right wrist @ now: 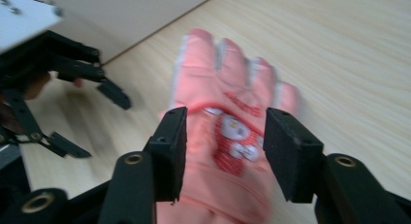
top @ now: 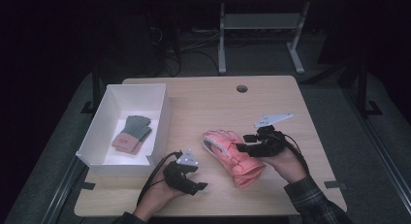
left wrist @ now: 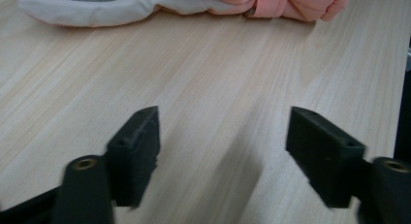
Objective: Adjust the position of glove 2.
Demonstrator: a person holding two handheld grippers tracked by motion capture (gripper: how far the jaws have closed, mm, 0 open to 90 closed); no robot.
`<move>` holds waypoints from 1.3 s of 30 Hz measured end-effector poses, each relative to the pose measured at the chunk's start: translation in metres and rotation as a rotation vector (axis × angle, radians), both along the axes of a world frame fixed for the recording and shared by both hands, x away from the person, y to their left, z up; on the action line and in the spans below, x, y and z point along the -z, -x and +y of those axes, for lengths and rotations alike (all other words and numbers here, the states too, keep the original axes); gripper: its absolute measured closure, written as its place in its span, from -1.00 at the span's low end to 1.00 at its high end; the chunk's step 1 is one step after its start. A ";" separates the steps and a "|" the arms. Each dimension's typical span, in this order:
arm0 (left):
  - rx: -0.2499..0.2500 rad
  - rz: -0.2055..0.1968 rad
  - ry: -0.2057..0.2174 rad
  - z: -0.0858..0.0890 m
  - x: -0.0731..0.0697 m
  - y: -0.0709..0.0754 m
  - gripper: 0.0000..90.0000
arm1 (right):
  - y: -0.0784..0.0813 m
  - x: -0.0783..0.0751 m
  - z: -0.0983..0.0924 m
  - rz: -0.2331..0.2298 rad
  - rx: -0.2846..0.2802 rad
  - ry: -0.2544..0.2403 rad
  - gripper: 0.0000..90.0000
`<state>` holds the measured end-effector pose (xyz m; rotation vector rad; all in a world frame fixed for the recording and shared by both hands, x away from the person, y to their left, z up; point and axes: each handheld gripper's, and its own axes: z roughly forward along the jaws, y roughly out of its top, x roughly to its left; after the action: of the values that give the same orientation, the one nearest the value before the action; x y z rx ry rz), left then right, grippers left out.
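Observation:
A pink padded glove (top: 232,156) lies flat on the wooden table (top: 271,98), right of centre. My right gripper (top: 240,147) reaches in from the right over the glove's back. In the right gripper view its jaws (right wrist: 225,122) stand apart just above the glove (right wrist: 228,83), and the pads are not pressing on it. My left gripper (top: 196,185) sits near the front edge, left of the glove. It (left wrist: 223,122) is open over bare wood, with the glove's white cuff and pink edge (left wrist: 271,3) beyond the fingertips.
A white box (top: 162,122) stands at the left with a grey-green and pink knitted pair (top: 132,133) inside. A cable hole (top: 242,88) is at the table's far edge. The left gripper (right wrist: 87,117) and the box wall (right wrist: 121,15) show in the right gripper view.

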<state>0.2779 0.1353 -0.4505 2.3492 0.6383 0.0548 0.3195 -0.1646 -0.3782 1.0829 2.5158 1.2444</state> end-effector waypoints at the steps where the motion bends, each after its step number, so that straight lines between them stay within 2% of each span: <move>1: 0.000 0.005 0.009 0.000 0.000 0.000 -0.22 | 0.001 0.000 -0.005 0.003 0.007 0.001 0.28; 3: 0.008 -0.007 0.012 0.001 -0.003 0.002 -0.02 | 0.002 0.000 -0.015 -0.014 0.022 0.017 0.44; 5: 0.013 -0.012 0.022 0.000 -0.006 0.003 0.30 | 0.001 -0.001 -0.028 -0.032 0.044 0.023 0.62; 7: 0.005 -0.005 0.046 -0.001 -0.009 0.004 0.50 | 0.002 -0.001 -0.038 -0.040 0.065 0.028 0.79; 10: 0.019 0.013 0.054 -0.002 -0.011 0.003 0.81 | 0.003 0.003 -0.052 -0.047 0.088 0.049 0.96; 12: 0.014 0.019 0.052 -0.004 -0.011 0.001 0.99 | 0.004 0.009 -0.060 -0.046 0.086 0.065 1.00; 13: 0.014 0.029 0.044 -0.005 -0.011 0.001 0.99 | 0.006 0.012 -0.063 -0.040 0.087 0.065 1.00; 16: 0.014 0.024 0.018 -0.007 -0.012 -0.002 0.99 | 0.009 0.025 -0.068 -0.036 0.071 0.116 1.00; 17: 0.003 0.019 0.023 -0.009 -0.012 -0.004 0.99 | 0.010 0.027 -0.069 -0.031 0.071 0.121 1.00; 19: -0.007 0.018 0.025 -0.011 -0.012 -0.009 0.99 | 0.013 0.036 -0.071 -0.020 0.058 0.123 1.00; 21: -0.029 0.038 0.055 -0.014 -0.011 -0.014 0.99 | 0.015 0.043 -0.072 -0.013 0.036 0.117 1.00; 25: -0.047 0.037 0.053 -0.021 -0.011 -0.022 0.99 | 0.014 0.051 -0.069 0.012 -0.002 0.111 1.00; 27: -0.039 0.028 0.041 -0.023 -0.011 -0.027 0.99 | 0.014 0.055 -0.067 0.013 -0.017 0.095 1.00; 28: -0.050 0.028 0.052 -0.025 -0.010 -0.029 0.99 | 0.013 0.057 -0.066 0.018 -0.021 0.093 1.00; 29: -0.043 0.021 0.039 -0.025 -0.011 -0.032 0.99 | 0.012 0.059 -0.065 0.020 -0.029 0.097 1.00; 34: -0.056 0.013 0.040 -0.033 -0.010 -0.042 0.99 | 0.007 0.072 -0.059 0.049 -0.046 0.126 1.00; 38: -0.067 0.003 0.035 -0.043 -0.009 -0.047 0.99 | 0.009 0.075 -0.053 0.046 -0.074 0.140 0.99; 39: -0.057 -0.001 0.022 -0.043 -0.008 -0.048 0.99 | 0.009 0.074 -0.052 0.047 -0.083 0.139 0.99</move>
<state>0.3261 0.0919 -0.4420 2.3094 0.7017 0.0738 0.3102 -0.2167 -0.4527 0.9969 2.6622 1.0567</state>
